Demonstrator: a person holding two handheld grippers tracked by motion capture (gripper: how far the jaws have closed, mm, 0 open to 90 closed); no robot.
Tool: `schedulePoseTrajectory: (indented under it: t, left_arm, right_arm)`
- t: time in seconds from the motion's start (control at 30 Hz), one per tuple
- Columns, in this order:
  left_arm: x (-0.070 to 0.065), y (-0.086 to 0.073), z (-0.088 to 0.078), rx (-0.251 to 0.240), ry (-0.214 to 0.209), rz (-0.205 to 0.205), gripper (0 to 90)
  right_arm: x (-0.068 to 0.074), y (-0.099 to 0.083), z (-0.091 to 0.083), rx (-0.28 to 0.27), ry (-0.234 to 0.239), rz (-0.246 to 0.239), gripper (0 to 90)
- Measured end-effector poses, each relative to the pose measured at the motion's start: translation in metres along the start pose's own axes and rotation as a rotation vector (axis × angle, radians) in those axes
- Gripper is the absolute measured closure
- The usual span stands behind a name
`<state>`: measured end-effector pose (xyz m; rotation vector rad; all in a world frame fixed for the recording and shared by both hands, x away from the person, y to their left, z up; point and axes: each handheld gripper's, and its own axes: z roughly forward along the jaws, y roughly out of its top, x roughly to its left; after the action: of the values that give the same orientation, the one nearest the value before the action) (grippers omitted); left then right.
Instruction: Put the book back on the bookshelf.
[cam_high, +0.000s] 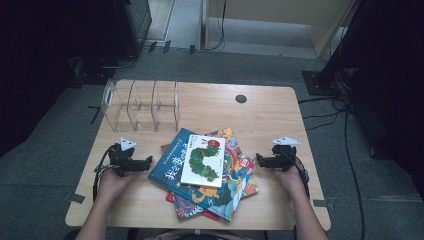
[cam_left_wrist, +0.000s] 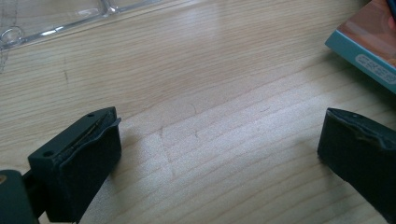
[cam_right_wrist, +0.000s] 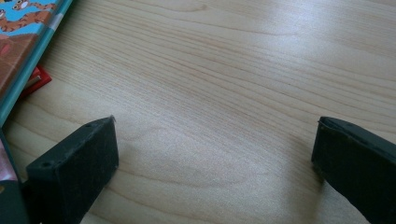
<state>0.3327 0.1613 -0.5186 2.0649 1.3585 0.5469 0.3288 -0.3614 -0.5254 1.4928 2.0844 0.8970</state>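
Both tongs, left tongs (cam_high: 148, 161) and right tongs (cam_high: 258, 159), gape empty on either side of the book pile (cam_high: 205, 172).

Light wooden table (cam_high: 270, 115), rounded corners, dark round grommet (cam_high: 241, 98) upper centre of the high view. Clear plastic divider rack (cam_high: 141, 105) at upper left of tabletop. Fanned pile of picture books (cam_high: 205, 172) at lower centre, white caterpillar book (cam_high: 203, 160) uppermost.

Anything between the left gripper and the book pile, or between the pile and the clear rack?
Nothing visible. The left gripper, jaws open, faces the blue book across bare table. Between the pile and the clear rack lies bare wood too.
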Motion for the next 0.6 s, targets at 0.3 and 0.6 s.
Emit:
schedulePoseTrajectory:
  t: [0.3, 0.6]
  left_arm:
    - [-0.002, -0.001, -0.001, -0.001, 0.01, -0.01, 0.0]
    - [0.001, 0.007, -0.02, -0.007, -0.019, 0.094, 29.9]
  right_arm:
    - [-0.001, 0.001, -0.006, -0.007, -0.005, 0.01, 19.7]
    - [0.013, 0.014, -0.027, -0.073, 0.063, -0.015, 53.4]
